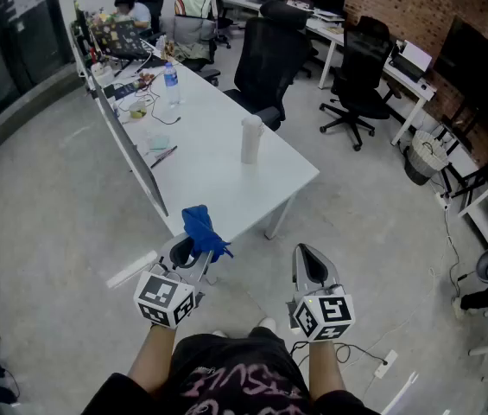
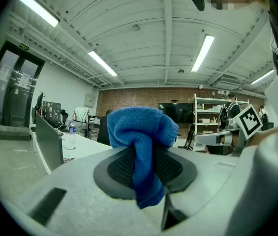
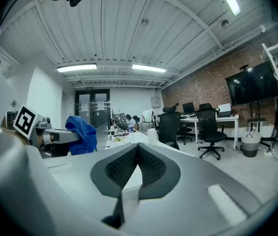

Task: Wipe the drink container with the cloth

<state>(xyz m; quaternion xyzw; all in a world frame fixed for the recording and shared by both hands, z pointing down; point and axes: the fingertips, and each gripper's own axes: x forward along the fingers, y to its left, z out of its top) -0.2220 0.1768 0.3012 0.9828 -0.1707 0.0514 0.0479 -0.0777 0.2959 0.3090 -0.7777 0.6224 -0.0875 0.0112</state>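
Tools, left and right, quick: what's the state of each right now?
Left tool: closed on the blue cloth.
Right tool: closed, empty.

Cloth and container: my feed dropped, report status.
Left gripper shut on blue cloth. Right gripper shut, empty. Drink container upright on table, untouched. Nothing blocking.

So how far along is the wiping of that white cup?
Done: the blue cloth is clamped in the left hand-held gripper. In hand: nothing more; the right hand-held gripper is shut and empty. Left: the white drink container stands on the table, apart from both, so all the wiping remains.
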